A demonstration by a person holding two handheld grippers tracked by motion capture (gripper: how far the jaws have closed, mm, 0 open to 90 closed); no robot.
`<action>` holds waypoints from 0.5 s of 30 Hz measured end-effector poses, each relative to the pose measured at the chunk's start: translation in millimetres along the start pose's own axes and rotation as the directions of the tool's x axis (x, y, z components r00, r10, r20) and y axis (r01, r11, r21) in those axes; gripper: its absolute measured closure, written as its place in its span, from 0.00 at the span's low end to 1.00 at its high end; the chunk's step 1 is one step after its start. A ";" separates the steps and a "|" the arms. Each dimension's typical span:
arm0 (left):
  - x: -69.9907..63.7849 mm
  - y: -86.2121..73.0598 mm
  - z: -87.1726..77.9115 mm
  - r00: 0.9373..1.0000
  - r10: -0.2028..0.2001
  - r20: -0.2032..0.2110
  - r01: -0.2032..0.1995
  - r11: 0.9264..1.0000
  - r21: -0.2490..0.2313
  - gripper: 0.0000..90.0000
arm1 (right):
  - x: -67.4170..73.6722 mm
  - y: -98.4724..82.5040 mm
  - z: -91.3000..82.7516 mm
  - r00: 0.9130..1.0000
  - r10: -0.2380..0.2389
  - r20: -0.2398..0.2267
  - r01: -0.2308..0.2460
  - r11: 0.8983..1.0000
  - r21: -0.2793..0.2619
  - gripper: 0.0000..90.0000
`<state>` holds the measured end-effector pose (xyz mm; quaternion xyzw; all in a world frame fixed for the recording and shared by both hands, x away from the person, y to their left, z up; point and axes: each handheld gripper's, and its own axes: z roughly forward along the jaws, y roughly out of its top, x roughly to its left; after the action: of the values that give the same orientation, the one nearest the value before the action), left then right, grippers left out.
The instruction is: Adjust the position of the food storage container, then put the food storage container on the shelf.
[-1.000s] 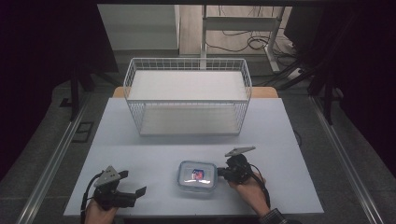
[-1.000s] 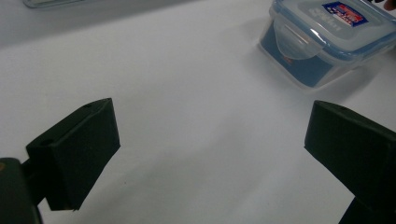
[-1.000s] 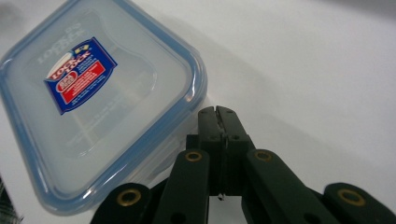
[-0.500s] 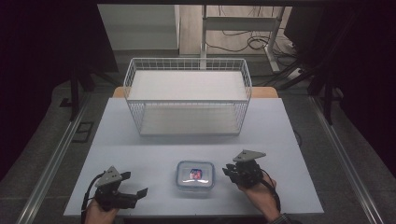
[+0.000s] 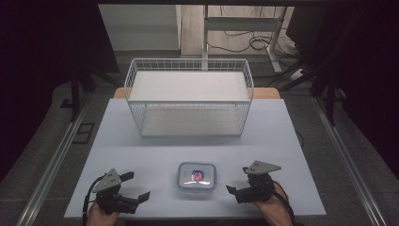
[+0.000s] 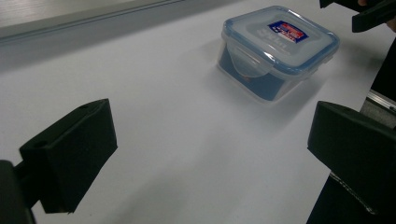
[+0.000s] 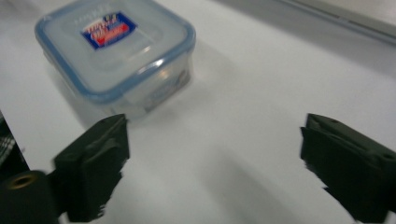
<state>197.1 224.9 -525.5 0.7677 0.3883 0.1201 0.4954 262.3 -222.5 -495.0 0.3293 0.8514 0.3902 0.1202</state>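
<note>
A small clear food box point(image 5: 197, 175) with a blue-rimmed lid and a red-and-blue label sits on the white table near its front edge. My left gripper point(image 5: 136, 186) rests open to the left of it, well apart from it, and the box point(image 6: 279, 46) lies ahead of its wide jaws point(image 6: 212, 140). My right gripper point(image 5: 237, 180) stands open just right of the box. Its jaws have just been opening, and nothing is between them point(image 7: 215, 149). The box point(image 7: 116, 51) lies beyond its left jaw.
A white wire basket point(image 5: 188, 94) stands at the back middle of the table point(image 5: 282, 141). Metal rails run along both sides of the table. The other gripper point(image 6: 369, 11) shows at the top right of the left gripper view.
My right gripper has drawn back to the right, away from the box's right side, and its jaws have gone from shut to wide open. The left gripper and the box have stayed put.
</note>
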 end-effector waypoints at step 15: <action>-3.8 5.9 16.1 1.000 -0.028 -0.003 0.029 0.994 0.110 0.01 | -1.1 2.5 4.8 1.000 -0.024 0.009 0.025 0.999 -0.021 0.02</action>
<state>206.5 210.2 -527.4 0.7881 0.4057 0.0922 0.4538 266.5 -219.2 -496.4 0.3194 0.8507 0.3960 0.1322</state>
